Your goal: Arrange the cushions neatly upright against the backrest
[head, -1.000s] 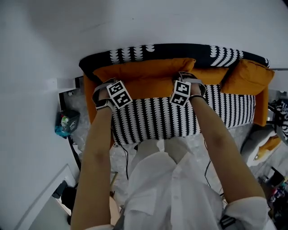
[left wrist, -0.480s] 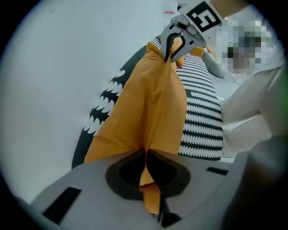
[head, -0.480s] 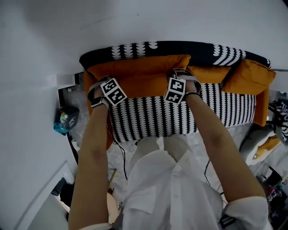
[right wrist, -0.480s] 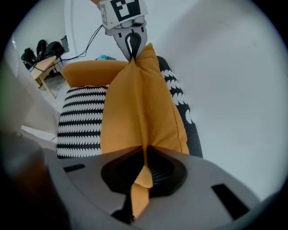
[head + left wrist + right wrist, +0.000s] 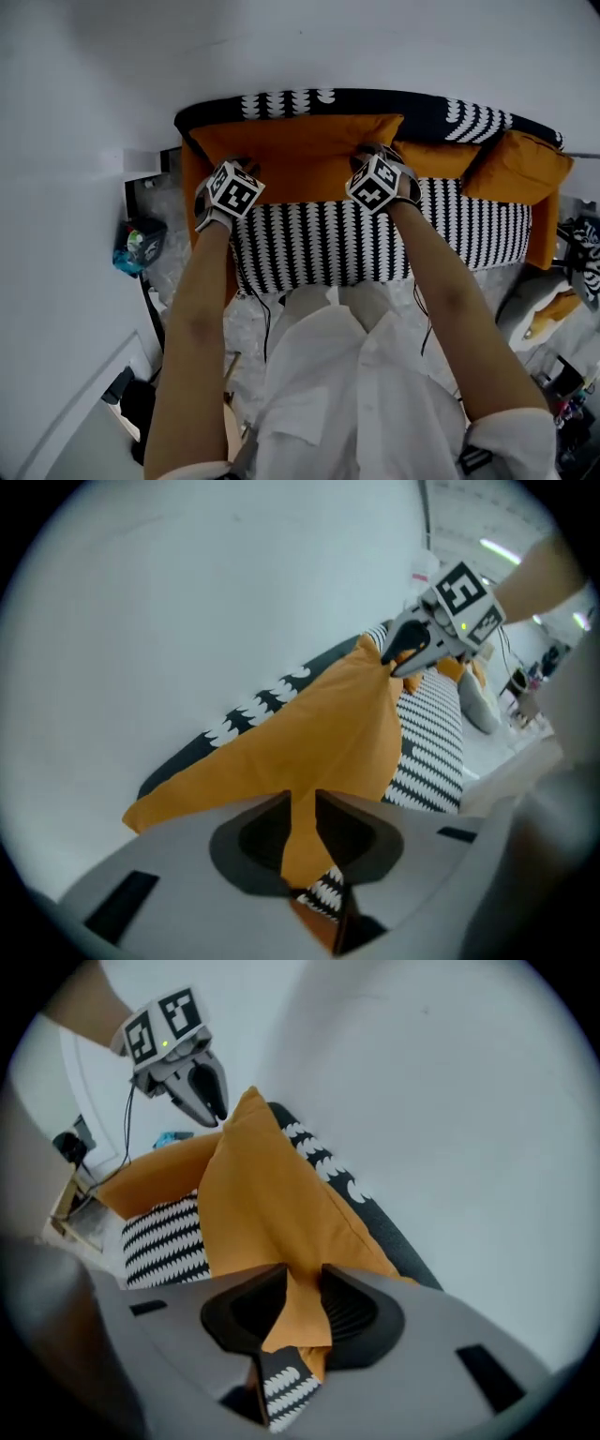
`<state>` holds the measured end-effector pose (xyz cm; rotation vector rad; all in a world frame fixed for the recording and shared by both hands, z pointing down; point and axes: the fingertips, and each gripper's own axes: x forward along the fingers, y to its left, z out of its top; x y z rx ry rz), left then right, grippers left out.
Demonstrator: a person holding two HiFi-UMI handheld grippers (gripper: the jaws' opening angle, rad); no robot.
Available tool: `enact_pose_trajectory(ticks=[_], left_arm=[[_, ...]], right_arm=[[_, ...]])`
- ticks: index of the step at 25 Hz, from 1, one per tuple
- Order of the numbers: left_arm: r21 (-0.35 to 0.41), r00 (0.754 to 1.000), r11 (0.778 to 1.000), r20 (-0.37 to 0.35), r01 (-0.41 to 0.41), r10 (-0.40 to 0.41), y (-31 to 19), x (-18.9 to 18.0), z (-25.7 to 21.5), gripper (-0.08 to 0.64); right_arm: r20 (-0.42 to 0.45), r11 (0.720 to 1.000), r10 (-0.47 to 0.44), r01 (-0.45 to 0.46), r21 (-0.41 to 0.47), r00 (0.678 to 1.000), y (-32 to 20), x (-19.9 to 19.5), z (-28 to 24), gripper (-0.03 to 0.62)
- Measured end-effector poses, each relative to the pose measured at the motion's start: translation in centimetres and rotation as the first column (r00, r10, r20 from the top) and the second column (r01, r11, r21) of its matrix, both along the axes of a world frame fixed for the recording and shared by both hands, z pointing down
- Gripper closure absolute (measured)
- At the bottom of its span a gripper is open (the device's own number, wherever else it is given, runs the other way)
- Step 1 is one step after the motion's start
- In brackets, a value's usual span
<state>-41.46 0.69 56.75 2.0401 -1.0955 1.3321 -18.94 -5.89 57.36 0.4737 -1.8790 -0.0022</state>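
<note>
Orange fabric, one large cushion: it leans against the sofa's backrest and spans the whole gap between the two sets of fingers, one corner at each.

Left gripper: its jaws have just been opening and now stand a little apart. A fold of the cushion's corner runs between the fingers, slack rather than clamped. The striped seat shows just below the fingertips.

Right gripper: its jaws have also just been opening and are now parted. The opposite cushion corner hangs loosely between the fingers, with a strip of seat pattern under it.

Seat: black-and-white scalloped stripes, lying on the near side of both sets of fingers.

Backrest: black with white scallop print, directly beyond the fingertips and behind the cushion.

Second orange cushion: just outside the right gripper's fingers, against the backrest.

Third orange cushion: further out on that same side, tilted into the sofa's end.

Wall: plain white, beyond the backrest.

Floor: pale and mottled, with a dark cable across it, on the near side of the seat.

Teal bundle: among dark clutter, outside the left gripper's fingers and well apart from them.

Person's white shirt: nearest the camera.
</note>
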Motion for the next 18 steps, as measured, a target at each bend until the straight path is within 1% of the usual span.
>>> enact_pose_trajectory(ticks=[1,2,3,4,5,6,8,9,10,11,12,13,14,16,18], left_arm=[[0.011,0.998,0.999,-0.047,0.040,-0.040,0.1,0.2,-0.7,0.465],[0.024,0.993,0.997,-0.093,0.079,-0.077,0.2,0.5,-1.4,0.466],[0.038,0.983,0.992,-0.141,0.122,-0.116,0.3,0.7,-2.3,0.470],[0.052,0.967,0.984,-0.198,0.173,-0.159,0.5,0.9,-3.2,0.478],[0.065,0.940,0.970,-0.270,0.233,-0.208,0.7,1.2,-4.3,0.483],[0.078,0.900,0.950,-0.352,0.301,-0.256,0.8,1.4,-5.6,0.493],[0.094,0.793,0.897,-0.514,0.432,-0.327,1.0,1.8,-8.6,0.505],[0.100,0.740,0.870,-0.578,0.483,-0.344,1.2,1.9,-10.2,0.505],[0.106,0.695,0.846,-0.627,0.523,-0.352,1.5,2.0,-11.7,0.505],[0.114,0.661,0.824,-0.662,0.556,-0.354,1.7,2.1,-13.2,0.507],[0.124,0.635,0.803,-0.686,0.583,-0.355,1.9,2.1,-14.5,0.516],[0.136,0.617,0.783,-0.701,0.607,-0.357,2.1,2.1,-15.6,0.526],[0.151,0.606,0.763,-0.710,0.629,-0.359,2.2,2.1,-16.6,0.536],[0.186,0.585,0.723,-0.731,0.666,-0.350,2.2,2.2,-18.8,0.545],[0.222,0.563,0.691,-0.764,0.688,-0.314,2.7,2.9,-21.3,0.545]], right_arm=[[0.050,0.998,0.057,-0.056,-0.016,0.997,0.0,0.2,-0.7,0.469],[0.103,0.992,0.121,-0.117,-0.039,0.987,-0.1,0.4,-1.5,0.479],[0.159,0.981,0.191,-0.182,-0.068,0.969,-0.1,0.8,-2.3,0.480],[0.218,0.964,0.263,-0.246,-0.103,0.940,-0.2,1.2,-3.4,0.480],[0.280,0.941,0.336,-0.307,-0.142,0.899,-0.1,1.7,-4.5,0.480],[0.342,0.913,0.405,-0.361,-0.189,0.848,0.0,2.1,-5.6,0.481],[0.454,0.860,0.511,-0.426,-0.282,0.730,0.5,3.0,-8.1,0.485],[0.502,0.841,0.541,-0.438,-0.319,0.674,0.8,3.5,-9.4,0.485],[0.546,0.828,0.560,-0.441,-0.346,0.623,1.0,3.9,-10.8,0.485],[0.585,0.821,0.569,-0.440,-0.363,0.578,1.3,4.4,-12.2,0.485],[0.617,0.818,0.571,-0.439,-0.371,0.541,1.5,5.0,-13.6,0.489],[0.644,0.818,0.567,-0.438,-0.372,0.513,1.7,5.5,-14.8,0.495],[0.668,0.822,0.559,-0.435,-0.368,0.491,1.8,6.1,-16.1,0.505],[0.712,0.836,0.532,-0.417,-0.356,0.459,2.4,7.1,-18.5,0.566],[0.751,0.861,0.492,-0.372,-0.346,0.440,3.9,7.7,-20.8,0.583]])
